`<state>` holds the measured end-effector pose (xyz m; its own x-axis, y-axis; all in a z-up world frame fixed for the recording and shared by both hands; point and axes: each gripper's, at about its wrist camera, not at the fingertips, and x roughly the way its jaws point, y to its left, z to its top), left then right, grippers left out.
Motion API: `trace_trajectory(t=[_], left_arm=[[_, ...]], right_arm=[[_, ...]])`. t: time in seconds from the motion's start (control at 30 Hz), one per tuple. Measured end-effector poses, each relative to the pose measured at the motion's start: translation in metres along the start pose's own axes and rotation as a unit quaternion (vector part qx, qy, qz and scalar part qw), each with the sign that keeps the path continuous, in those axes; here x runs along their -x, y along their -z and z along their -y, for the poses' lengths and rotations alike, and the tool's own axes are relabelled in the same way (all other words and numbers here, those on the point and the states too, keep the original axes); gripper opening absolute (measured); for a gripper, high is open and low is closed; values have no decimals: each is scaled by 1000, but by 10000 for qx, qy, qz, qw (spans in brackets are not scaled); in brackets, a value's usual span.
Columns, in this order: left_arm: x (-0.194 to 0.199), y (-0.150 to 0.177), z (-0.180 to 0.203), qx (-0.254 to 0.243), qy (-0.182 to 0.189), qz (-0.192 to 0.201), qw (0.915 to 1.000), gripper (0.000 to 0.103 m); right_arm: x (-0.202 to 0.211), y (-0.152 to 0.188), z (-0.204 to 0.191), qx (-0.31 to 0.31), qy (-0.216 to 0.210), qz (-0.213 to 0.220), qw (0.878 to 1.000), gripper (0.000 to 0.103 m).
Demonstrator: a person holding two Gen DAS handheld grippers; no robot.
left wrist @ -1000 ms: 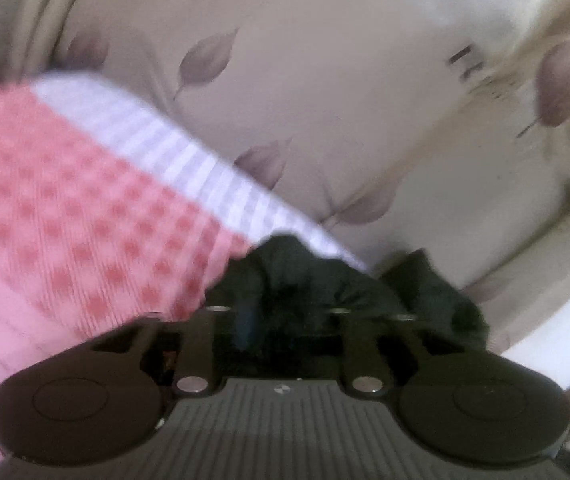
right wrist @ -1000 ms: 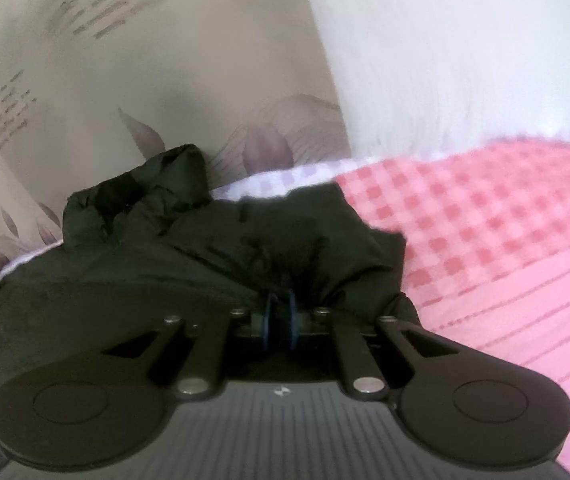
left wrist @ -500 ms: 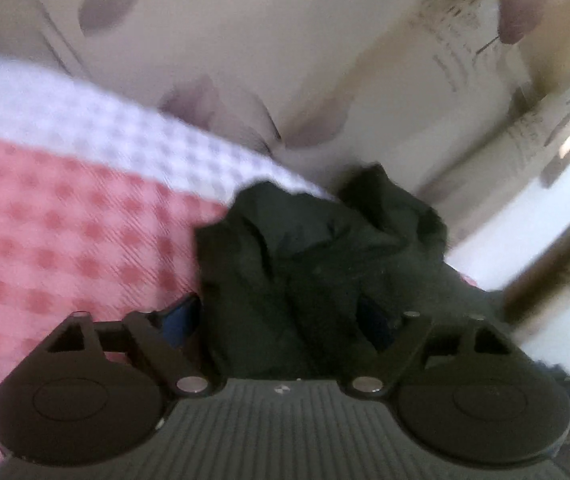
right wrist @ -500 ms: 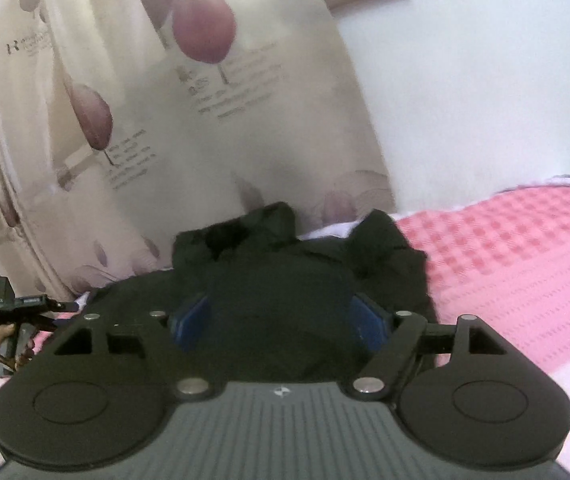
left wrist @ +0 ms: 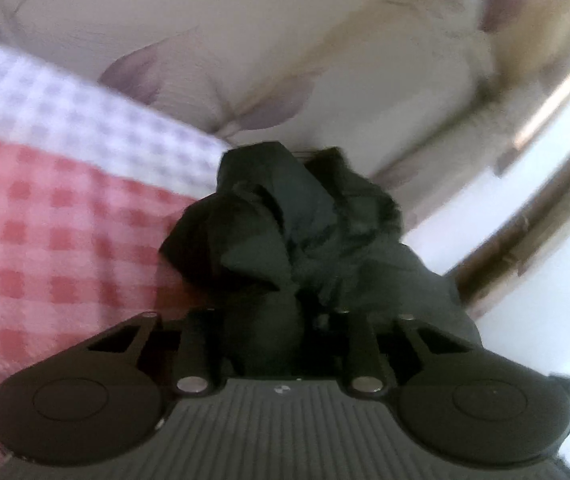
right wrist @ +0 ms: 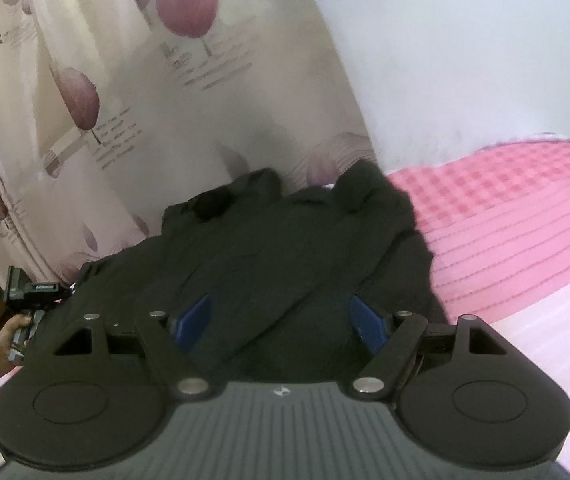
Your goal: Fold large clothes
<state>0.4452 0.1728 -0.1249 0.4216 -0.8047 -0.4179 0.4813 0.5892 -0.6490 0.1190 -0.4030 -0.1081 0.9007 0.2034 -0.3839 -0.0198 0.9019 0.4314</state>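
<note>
L tongs (left wrist: 281,320) just closing, pinched on dark jacket (left wrist: 305,232); R tongs (right wrist: 281,320) wide apart above it.

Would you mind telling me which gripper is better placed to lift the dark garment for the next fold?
Left, probably: the left gripper has just closed its jaws around a bunch of the dark garment, while the right gripper stands open above it.

Left gripper (left wrist: 281,320) just closing, fabric between, right gripper (right wrist: 281,320) fingers wide apart

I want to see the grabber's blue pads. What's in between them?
Between the right gripper's open blue pads lies only the black jacket, shown in the right wrist view.
</note>
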Motion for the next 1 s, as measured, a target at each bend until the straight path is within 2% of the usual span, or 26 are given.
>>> trace_trajectory(t=[0.2,0.37,0.47,0.53,0.63,0.73,0.8,0.87,0.9,0.97,1.0], left_arm=[[25,20,8,128,228,240,9994,19],[31,31,5,431,222,297,9984,19],[32,31,4,505,168,256,9983,21],[29,30,3,532,85,183,9984,32],[26,31,-3,688,87,10,9976,46],[22,30,4,459,76,-64,9989,57],[18,29,10,370,13,-75,9993,56],[17,32,12,396,5,-74,9992,45],[18,34,13,435,11,-59,9990,40],[25,41,21,365,22,31,9993,34],[30,45,23,373,38,64,9993,32]], right_arm=[[0,-3,-10,178,-9,133,9998,79],[-3,-14,5,226,341,186,9990,80],[-8,-22,21,177,541,112,9983,88],[-16,-25,29,216,682,8,9974,93],[-29,-28,41,178,850,-296,9958,93],[-34,-25,54,58,976,-384,9945,96],[-38,-20,66,-306,764,-514,9953,98],[-46,-13,77,-732,461,-719,9936,98],[-47,-10,79,-872,310,-723,9931,95],[-48,-9,73,-770,306,-813,9932,64],[-47,-9,71,-744,308,-874,9929,58]])
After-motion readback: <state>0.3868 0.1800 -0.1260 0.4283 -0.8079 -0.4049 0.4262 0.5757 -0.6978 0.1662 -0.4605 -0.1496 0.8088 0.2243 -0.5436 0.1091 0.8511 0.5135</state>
